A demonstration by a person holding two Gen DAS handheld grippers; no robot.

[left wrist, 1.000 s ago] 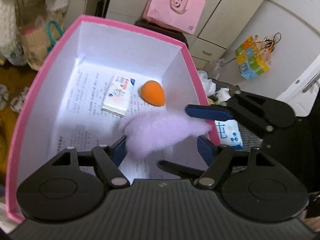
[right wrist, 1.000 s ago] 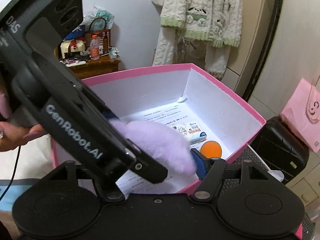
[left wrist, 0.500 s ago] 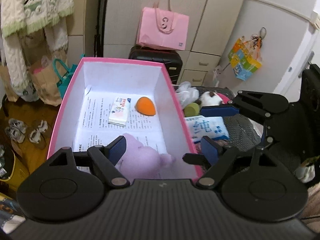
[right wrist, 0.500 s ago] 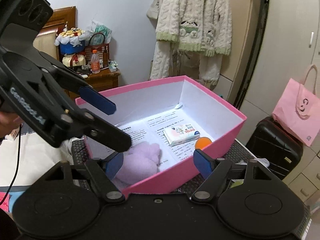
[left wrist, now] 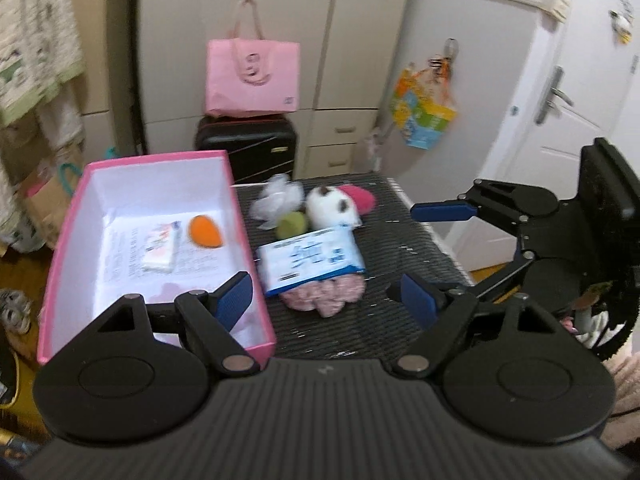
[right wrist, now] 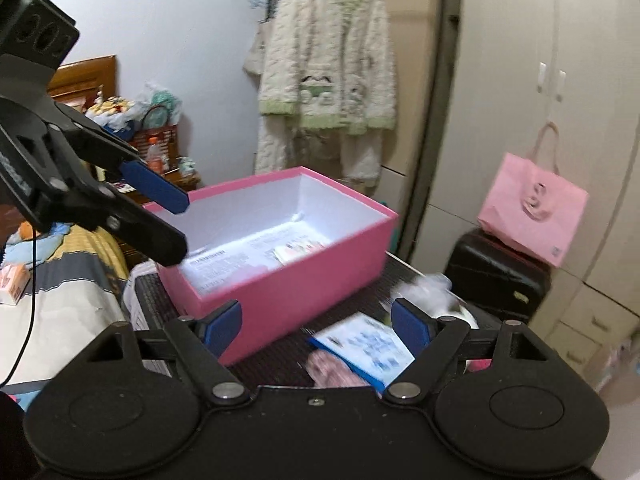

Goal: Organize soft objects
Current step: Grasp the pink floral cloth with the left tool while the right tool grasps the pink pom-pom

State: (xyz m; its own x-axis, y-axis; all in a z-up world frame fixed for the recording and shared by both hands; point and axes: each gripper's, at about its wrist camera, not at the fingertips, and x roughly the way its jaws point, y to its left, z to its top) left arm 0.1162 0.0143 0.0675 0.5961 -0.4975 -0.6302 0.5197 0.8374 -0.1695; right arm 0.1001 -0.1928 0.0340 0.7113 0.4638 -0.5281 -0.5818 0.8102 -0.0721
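Note:
A pink box (left wrist: 248, 240) (right wrist: 320, 256) with white inside stands on a dark mesh table (left wrist: 392, 248). In it lie an orange sponge (left wrist: 205, 231), a tissue pack (left wrist: 162, 250) and a bit of the purple plush (left wrist: 168, 290). Right of the box lie a blue-white wipes pack (left wrist: 310, 258) (right wrist: 364, 346) on a pink fluffy item (left wrist: 324, 294), a green ball (left wrist: 291, 225), a white-and-pink plush (left wrist: 340, 206) and a white puff (left wrist: 278, 196). My left gripper (left wrist: 328, 300) is open and empty above the table. My right gripper (right wrist: 316, 322) is open and empty.
A black suitcase (left wrist: 246, 148) with a pink bag (left wrist: 252, 76) on it stands behind the table by the wardrobe. A knit robe (right wrist: 324, 80) hangs at the back. A bed (right wrist: 60, 280) lies to the left of the table.
Both grippers let go of the purple plush, which now lies in the box. Both pulled up and back, and the left view swung right to the items on the table.

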